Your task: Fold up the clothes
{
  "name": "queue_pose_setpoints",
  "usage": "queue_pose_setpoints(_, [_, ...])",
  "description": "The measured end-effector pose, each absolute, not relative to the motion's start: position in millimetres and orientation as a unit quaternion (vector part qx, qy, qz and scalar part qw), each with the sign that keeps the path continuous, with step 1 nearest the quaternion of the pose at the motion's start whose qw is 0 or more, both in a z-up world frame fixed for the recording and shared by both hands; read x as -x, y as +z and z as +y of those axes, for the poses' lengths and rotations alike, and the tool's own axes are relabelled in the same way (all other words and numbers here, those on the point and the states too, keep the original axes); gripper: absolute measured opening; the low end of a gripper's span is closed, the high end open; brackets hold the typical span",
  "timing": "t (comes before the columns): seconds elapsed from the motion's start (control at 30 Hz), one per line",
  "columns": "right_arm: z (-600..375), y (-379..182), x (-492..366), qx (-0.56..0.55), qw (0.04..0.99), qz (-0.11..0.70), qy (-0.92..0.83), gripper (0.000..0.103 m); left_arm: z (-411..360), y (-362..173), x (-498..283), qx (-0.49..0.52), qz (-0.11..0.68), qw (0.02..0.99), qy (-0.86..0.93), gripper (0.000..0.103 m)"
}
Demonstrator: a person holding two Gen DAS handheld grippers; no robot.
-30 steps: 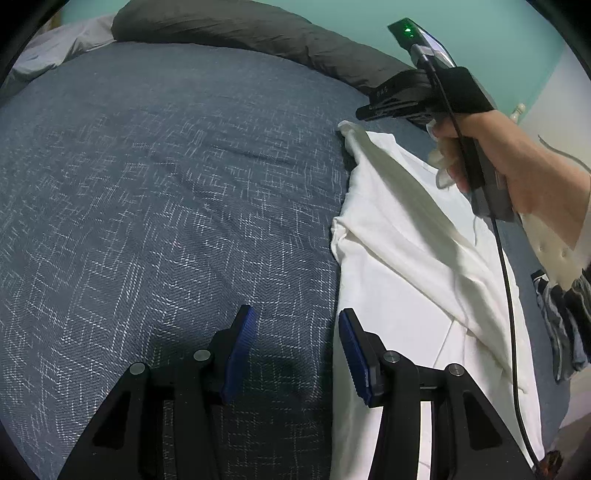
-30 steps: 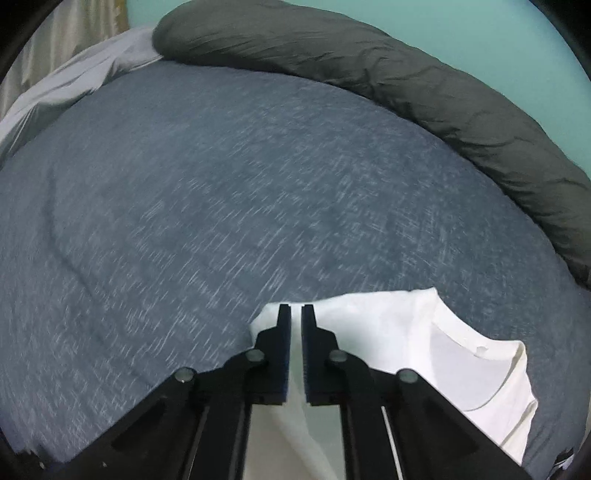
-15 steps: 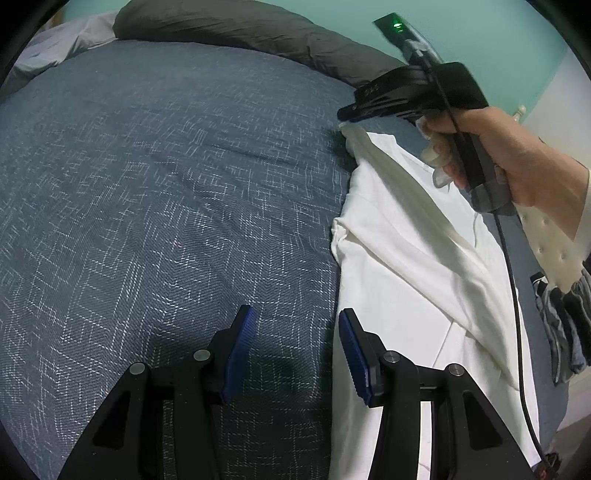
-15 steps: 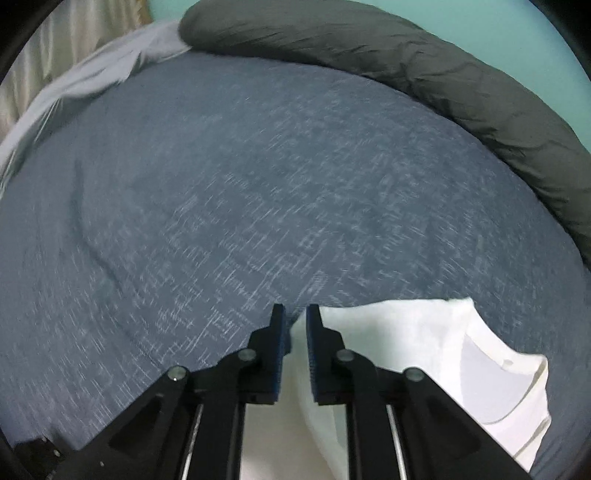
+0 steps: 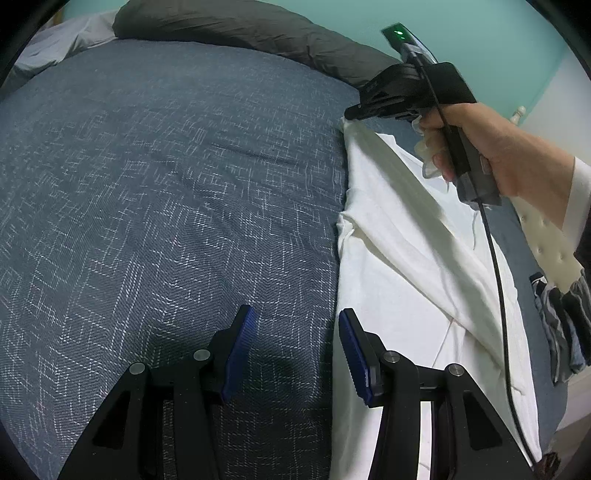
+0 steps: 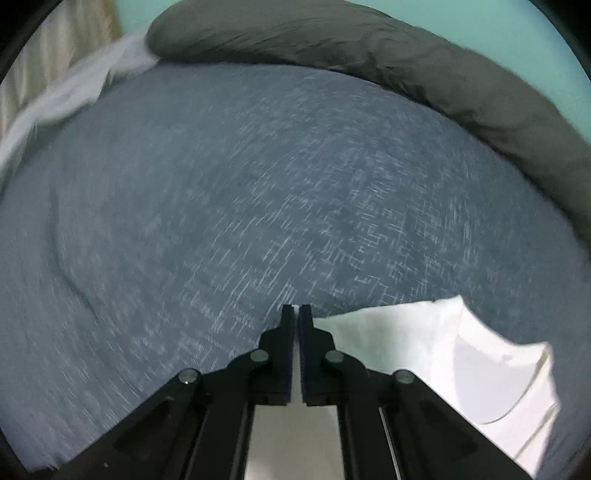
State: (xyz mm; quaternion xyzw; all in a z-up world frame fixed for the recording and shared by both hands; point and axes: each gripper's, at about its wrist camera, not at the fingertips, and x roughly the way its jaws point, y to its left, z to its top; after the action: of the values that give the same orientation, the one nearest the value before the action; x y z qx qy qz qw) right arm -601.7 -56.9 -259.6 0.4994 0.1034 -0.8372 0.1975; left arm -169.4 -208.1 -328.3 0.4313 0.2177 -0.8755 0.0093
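white t-shirt (image 5: pixel 417 258) lies along the right side of the bed (image 5: pixel 166 192), its neckline end toward the far pillow side, one edge raised off the cover. the right tool (image 6: pixel 296 314) is clenched on that raised edge of the shirt, a sliver of white showing between its pads; in the left wrist view a hand (image 5: pixel 491 155) holds it above the far corner of the cloth. the left tool (image 5: pixel 293 343) is released, jaws apart with nothing between them, hovering at the near edge of the shirt over the cover.

to do this fold well, i'd judge the right grip should stay firm while the edge is carried across, low and even so the cloth does not bunch, and the left tool could pin or take the near edge to keep the fold line straight.

the bed cover is dark blue with a pale crosshatch weave and a few soft creases. a grey bolster (image 6: pixel 406 62) lies along the far side, against a teal wall (image 5: pixel 354 22).
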Motion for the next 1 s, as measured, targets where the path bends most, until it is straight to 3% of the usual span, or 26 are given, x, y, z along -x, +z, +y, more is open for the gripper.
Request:
queue_pose_setpoints(0.17, [-19, -266, 620, -0.526, 0.221, -0.061, -0.819, 0.002, -210, -328, 164, -0.431, 0.221, 0.008, -0.875, 0.051])
queue_pose_setpoints(0.33, [-3, -266, 610, -0.523, 0.228, -0.123, -0.812, 0.002, -206, -329, 166, -0.432, 0.214, 0.01, -0.876, 0.051])
queue_pose_setpoints(0.67, [-13, -250, 608, -0.511, 0.234, -0.093, -0.822, 0.003, -204, -329, 163, -0.432, 0.213, 0.012, -0.876, 0.051])
queue_pose_setpoints(0.8, [-31, -257, 609, -0.528, 0.23, -0.026, -0.817, 0.012, -203, -329, 161, -0.432, 0.213, 0.012, -0.876, 0.051])
queue_pose_setpoints(0.93, [-39, -267, 605, -0.536, 0.226, -0.017, -0.814, 0.011, -203, -329, 160, -0.432, 0.213, 0.011, -0.876, 0.051])
queue_pose_setpoints(1.0, [-40, -264, 602, -0.521, 0.236, -0.022, -0.82, 0.004, -202, -329, 160, -0.432, 0.213, 0.011, -0.876, 0.051])
